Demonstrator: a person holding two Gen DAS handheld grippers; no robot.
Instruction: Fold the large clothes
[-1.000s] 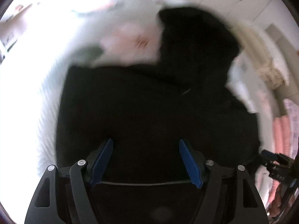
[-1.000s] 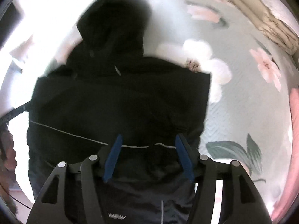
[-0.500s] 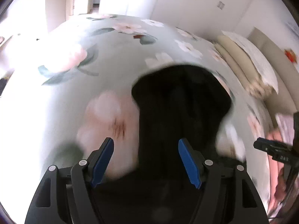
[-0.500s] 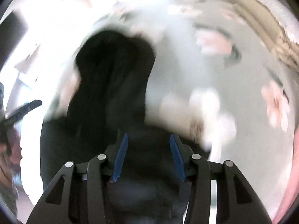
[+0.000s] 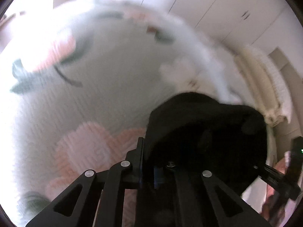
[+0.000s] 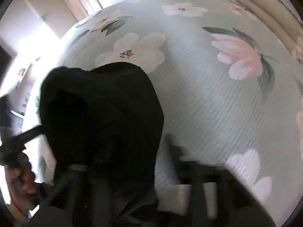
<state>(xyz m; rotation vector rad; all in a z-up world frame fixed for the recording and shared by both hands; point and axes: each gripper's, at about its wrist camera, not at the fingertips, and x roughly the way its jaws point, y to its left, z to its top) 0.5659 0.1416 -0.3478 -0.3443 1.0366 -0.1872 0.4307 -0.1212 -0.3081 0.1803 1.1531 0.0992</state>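
Left gripper is pinching the black hood, jaws nearly closed; right gripper's jaws are blurred, state unclear. Thick fabric risks slipping.

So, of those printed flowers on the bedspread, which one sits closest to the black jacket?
The white flower just beyond the black jacket; its lower petals meet the fabric's edge, while the pink flower lies well off to the side.

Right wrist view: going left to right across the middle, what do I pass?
Left gripper reaching in from the left edge → black hooded garment bunched up → floral bedspread → pink flower print toward the right.
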